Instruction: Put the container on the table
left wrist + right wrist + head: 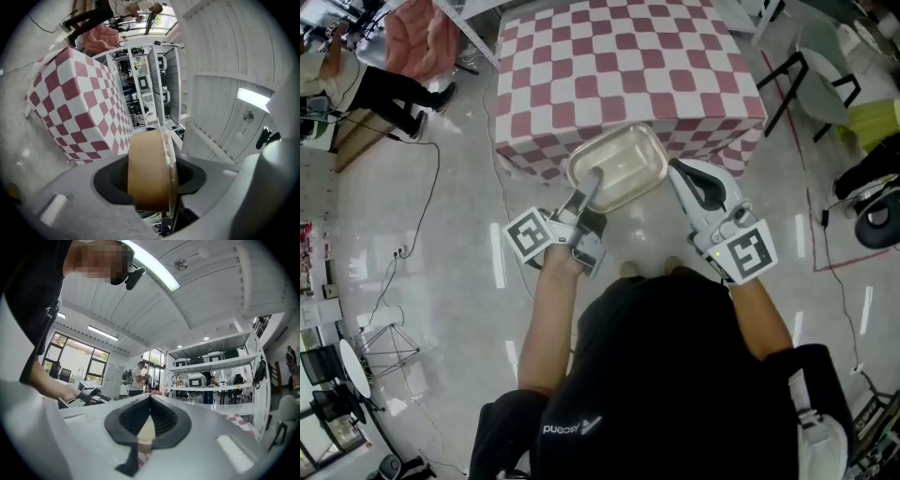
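Observation:
A shallow tan container (619, 164) with a clear lid hangs in the air just in front of the table (619, 66), which wears a red-and-white checked cloth. My left gripper (592, 185) is shut on the container's near rim. In the left gripper view the container (149, 173) stands edge-on between the jaws, with the table (79, 108) to the left beyond it. My right gripper (673, 167) sits by the container's right corner. Its jaws are shut tip to tip (150, 398), and a strip of tan container (146, 431) shows through the gap behind the tips.
A person (375, 80) stands at the far left by a pink-draped chair (427, 37). Chairs (825, 75) and a wheeled base (877, 216) stand at the right, past a red tape line (787, 112). A cable (422, 216) runs over the floor at the left. Shelves of equipment (145, 89) stand behind the table.

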{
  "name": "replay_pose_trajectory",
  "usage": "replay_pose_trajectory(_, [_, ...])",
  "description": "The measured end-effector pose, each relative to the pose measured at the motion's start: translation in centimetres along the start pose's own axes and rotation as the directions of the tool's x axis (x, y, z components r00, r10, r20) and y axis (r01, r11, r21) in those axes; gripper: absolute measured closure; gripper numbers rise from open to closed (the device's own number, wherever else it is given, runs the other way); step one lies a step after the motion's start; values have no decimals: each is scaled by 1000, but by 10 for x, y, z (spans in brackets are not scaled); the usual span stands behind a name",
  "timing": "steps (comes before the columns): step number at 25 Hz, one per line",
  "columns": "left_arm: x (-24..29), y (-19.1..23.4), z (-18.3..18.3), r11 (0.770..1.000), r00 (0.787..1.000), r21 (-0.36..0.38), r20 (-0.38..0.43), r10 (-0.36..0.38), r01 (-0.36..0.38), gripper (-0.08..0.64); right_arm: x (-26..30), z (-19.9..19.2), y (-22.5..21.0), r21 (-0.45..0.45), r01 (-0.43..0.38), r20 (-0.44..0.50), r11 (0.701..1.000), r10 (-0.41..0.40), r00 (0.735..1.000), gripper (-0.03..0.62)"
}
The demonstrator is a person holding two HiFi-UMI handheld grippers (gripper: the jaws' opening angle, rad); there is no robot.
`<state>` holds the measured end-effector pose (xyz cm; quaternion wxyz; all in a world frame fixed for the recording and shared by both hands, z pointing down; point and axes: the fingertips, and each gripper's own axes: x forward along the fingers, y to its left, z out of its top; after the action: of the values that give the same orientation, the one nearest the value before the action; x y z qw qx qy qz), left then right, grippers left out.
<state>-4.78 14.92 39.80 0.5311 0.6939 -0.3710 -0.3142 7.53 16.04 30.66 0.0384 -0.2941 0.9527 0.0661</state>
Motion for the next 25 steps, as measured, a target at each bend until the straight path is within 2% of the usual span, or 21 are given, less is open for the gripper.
replay_pose_trajectory(7, [-2, 17, 53, 1000, 1000, 21, -1, -13, 14, 353, 39, -1, 15, -5, 31, -10, 999, -32, 999, 591])
replay_pose_trajectory(11, [9, 23, 79, 999, 1000, 15, -11, -28, 28, 353, 64, -3, 10, -10, 40, -8, 999, -40, 999, 589])
replay_pose_trajectory(14, [19, 35, 106, 1000, 1000, 17, -18, -11, 12, 353, 92, -8, 1, -15, 37, -9, 999, -37, 999, 591])
replay_pose_trajectory(25, [121, 97, 203, 995, 995, 47, -43, 91, -89, 353, 199, -44, -107, -10, 14, -29, 1000, -14, 999, 590])
